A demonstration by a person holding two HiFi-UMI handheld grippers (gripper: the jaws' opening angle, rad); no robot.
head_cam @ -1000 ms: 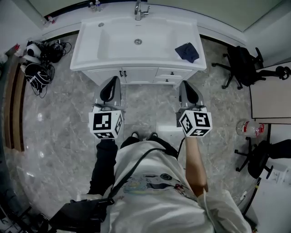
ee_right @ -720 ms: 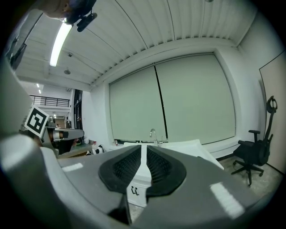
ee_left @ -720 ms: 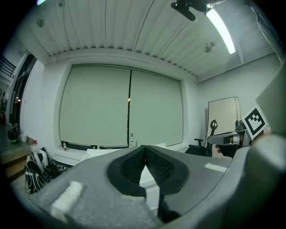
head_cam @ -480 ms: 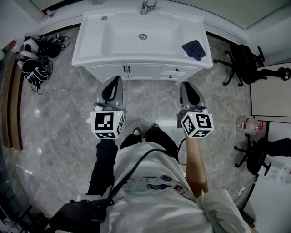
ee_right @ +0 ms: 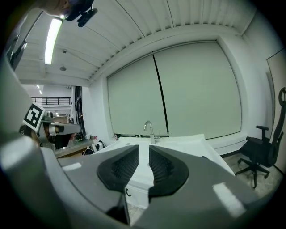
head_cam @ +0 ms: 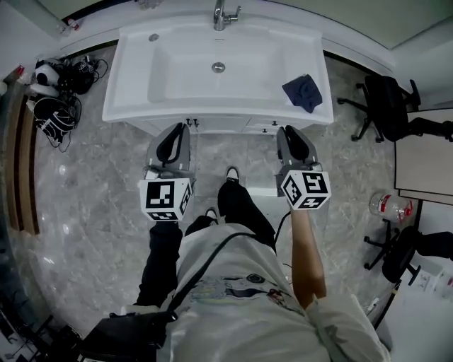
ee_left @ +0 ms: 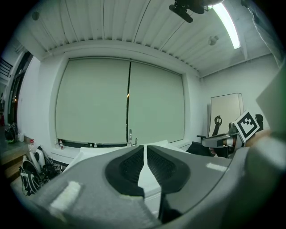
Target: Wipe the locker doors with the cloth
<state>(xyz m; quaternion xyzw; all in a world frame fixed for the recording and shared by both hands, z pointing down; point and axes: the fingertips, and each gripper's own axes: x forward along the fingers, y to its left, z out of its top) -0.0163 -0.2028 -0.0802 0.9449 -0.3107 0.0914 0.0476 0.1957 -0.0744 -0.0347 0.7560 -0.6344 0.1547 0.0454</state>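
Nearest, the head view showed me the person's white T-shirt (head_cam: 241, 297), with both arms extended forward above the grey marbled floor (head_cam: 92, 191). The left gripper (head_cam: 178, 133) and the right gripper (head_cam: 286, 134) were held side by side, well apart, each pointing at the white cabinet doors (head_cam: 221, 125) below the basin and near them. In the left gripper view I read its jaws as closed: only a thin slit remained, with nothing in it. In the right gripper view the jaws stood partly apart, having just been opening, and nothing lay between them; the cabinet front and countertop showed through the gap. Beyond the doors sat the white rectangular sink vanity (head_cam: 131, 106). The dark blue crumpled cloth (head_cam: 303, 92) lay on the countertop at the basin's right end, ahead of the right gripper and touched by neither tool. A chrome faucet (head_cam: 221, 14) stood at the far rim. A black office chair (head_cam: 388, 106) stood on the floor right of the vanity.
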